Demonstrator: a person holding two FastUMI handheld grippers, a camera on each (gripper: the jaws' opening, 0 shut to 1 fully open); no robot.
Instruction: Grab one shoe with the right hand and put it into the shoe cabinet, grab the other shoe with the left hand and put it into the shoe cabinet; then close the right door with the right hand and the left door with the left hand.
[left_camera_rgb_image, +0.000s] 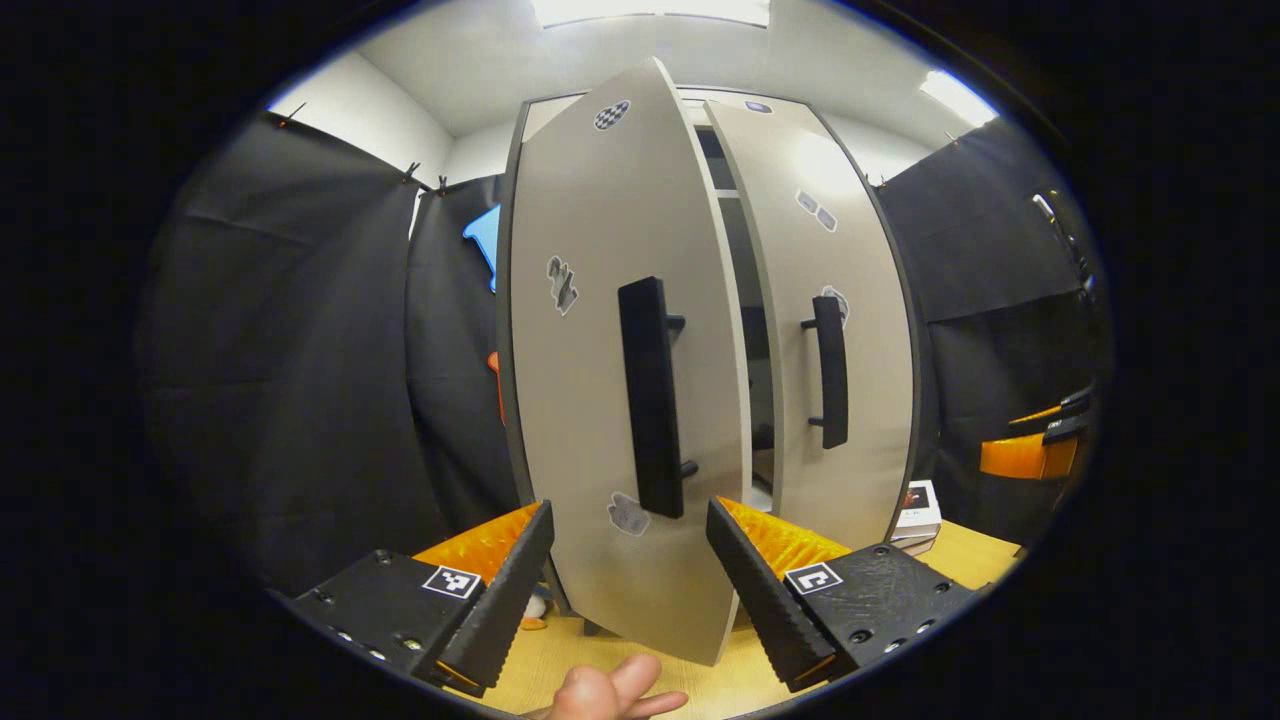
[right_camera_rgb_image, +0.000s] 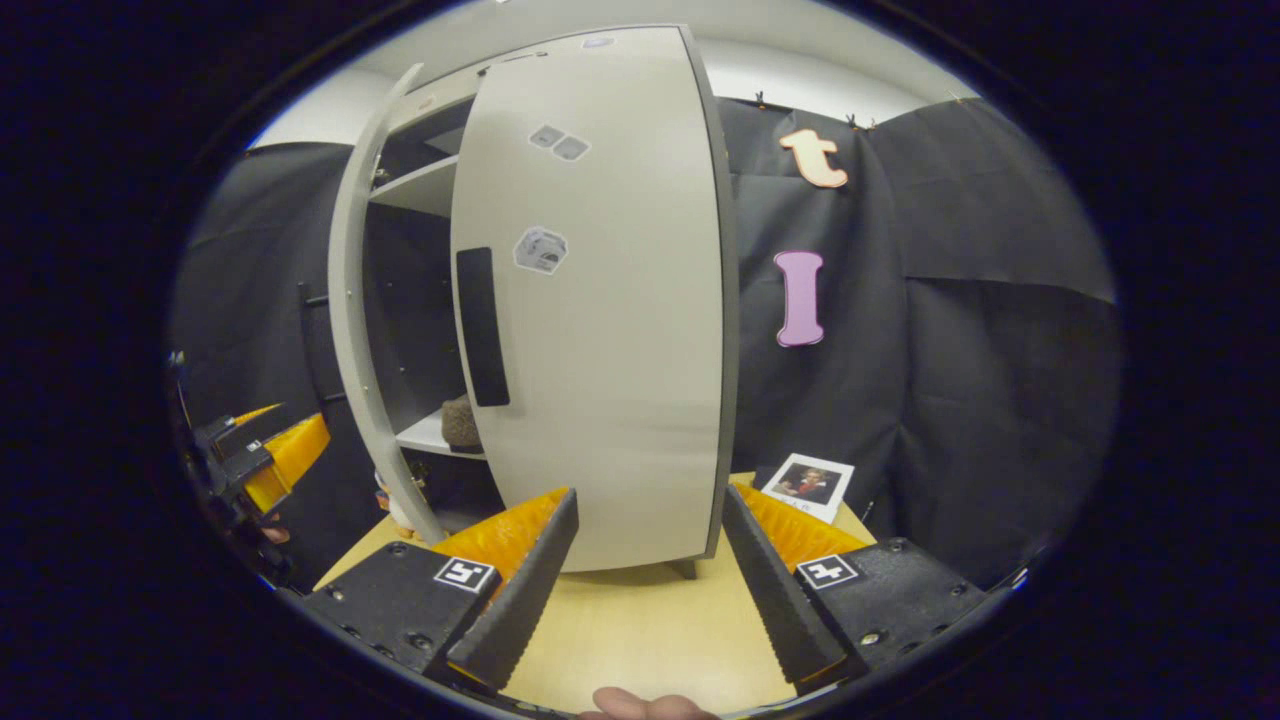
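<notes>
Ahead of the released, empty fingers of both the right gripper (right_camera_rgb_image: 648, 580) and the left gripper (left_camera_rgb_image: 630, 585), a shoe (right_camera_rgb_image: 461, 424) sits shelved in the cabinet (right_camera_rgb_image: 425, 185), the right door (right_camera_rgb_image: 600, 330) looks nearly closed, and the left door (left_camera_rgb_image: 600, 400) remains ajar.

1. Left door (left_camera_rgb_image: 600, 380) ajar, its handle (left_camera_rgb_image: 650, 400) right ahead of the left gripper (left_camera_rgb_image: 630, 570), jaws apart.
2. Narrow gap btwn doors; right door (right_camera_rgb_image: 610, 330) nearly closed.
3. Table (right_camera_rgb_image: 640, 630) bare before right gripper (right_camera_rgb_image: 650, 570).

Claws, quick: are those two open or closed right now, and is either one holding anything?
Left claw: open, holding nothing, facing the cabinet's left door.
Right claw: open, holding nothing, facing the right door.
</notes>
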